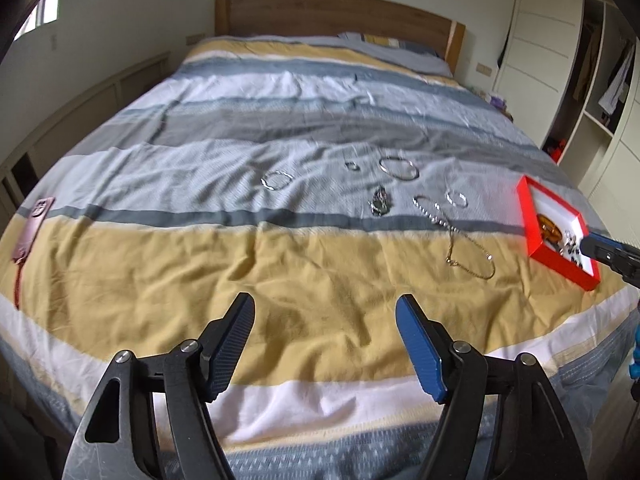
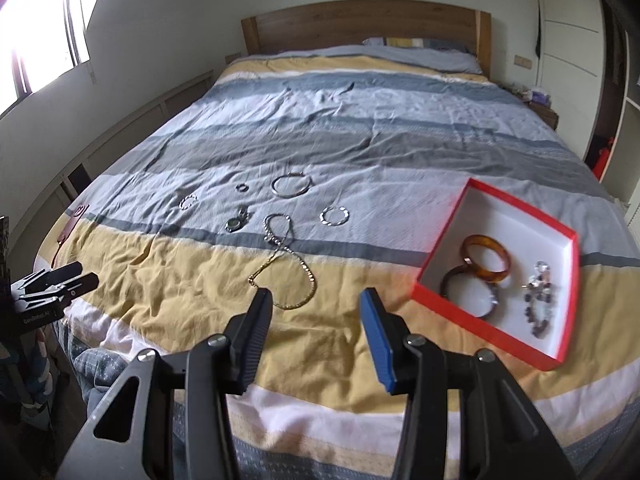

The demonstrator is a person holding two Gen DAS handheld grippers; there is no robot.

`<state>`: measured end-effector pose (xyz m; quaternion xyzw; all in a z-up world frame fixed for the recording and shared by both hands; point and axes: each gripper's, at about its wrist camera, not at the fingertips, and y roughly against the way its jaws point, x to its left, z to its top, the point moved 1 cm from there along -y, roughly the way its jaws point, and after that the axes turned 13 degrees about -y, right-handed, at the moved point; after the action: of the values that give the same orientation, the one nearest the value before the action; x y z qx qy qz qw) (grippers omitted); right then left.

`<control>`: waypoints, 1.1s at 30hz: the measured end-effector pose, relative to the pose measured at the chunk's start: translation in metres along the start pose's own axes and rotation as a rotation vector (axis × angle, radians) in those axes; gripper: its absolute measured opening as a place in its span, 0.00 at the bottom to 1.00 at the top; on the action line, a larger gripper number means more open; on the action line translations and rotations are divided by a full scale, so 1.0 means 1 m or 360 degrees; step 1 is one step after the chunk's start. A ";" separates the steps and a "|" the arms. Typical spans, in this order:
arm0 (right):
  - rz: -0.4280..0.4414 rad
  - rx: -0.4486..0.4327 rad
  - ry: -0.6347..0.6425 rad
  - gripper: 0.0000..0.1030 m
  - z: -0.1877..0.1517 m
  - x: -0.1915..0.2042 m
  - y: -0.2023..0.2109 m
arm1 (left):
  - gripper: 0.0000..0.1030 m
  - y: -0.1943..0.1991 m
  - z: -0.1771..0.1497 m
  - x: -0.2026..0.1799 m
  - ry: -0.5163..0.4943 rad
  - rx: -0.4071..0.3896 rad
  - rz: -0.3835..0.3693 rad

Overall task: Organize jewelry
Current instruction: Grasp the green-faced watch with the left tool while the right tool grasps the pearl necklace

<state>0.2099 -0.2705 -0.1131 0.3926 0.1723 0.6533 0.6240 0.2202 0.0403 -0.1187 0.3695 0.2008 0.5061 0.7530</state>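
Observation:
A red box [image 2: 448,218] with a white inside lies on the bed at the right; it also shows in the left wrist view [image 1: 525,216]. It holds an amber bangle [image 2: 489,257], a dark bangle [image 2: 454,276] and a beaded bracelet [image 2: 540,300]. Loose on the bedspread lie a gold chain [image 2: 308,280], a beaded strand [image 2: 276,226], a large silver bangle [image 2: 291,185], a small silver hoop [image 2: 334,216], a twisted bracelet [image 2: 188,201], a ring [image 2: 241,187] and a dark pendant [image 2: 236,220]. My left gripper [image 1: 325,306] and right gripper [image 2: 316,300] are open and empty above the bed's near edge.
The striped bedspread [image 2: 360,128] is wrinkled. A pink strap [image 1: 30,232] lies at the bed's left edge. A wooden headboard [image 2: 360,24] stands at the back, wardrobe shelves [image 1: 600,80] at the right, and a low ledge and window [image 2: 40,32] at the left.

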 end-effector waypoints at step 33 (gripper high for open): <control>0.0239 0.0386 0.0153 0.14 0.029 0.032 -0.204 | 0.23 -0.215 0.104 -0.039 -0.0357 0.0208 -0.0345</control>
<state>0.3730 -0.2149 -0.2312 0.4451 0.2497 0.6907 0.5123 0.4064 -0.0784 -0.2178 0.4481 0.1868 0.3634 0.7952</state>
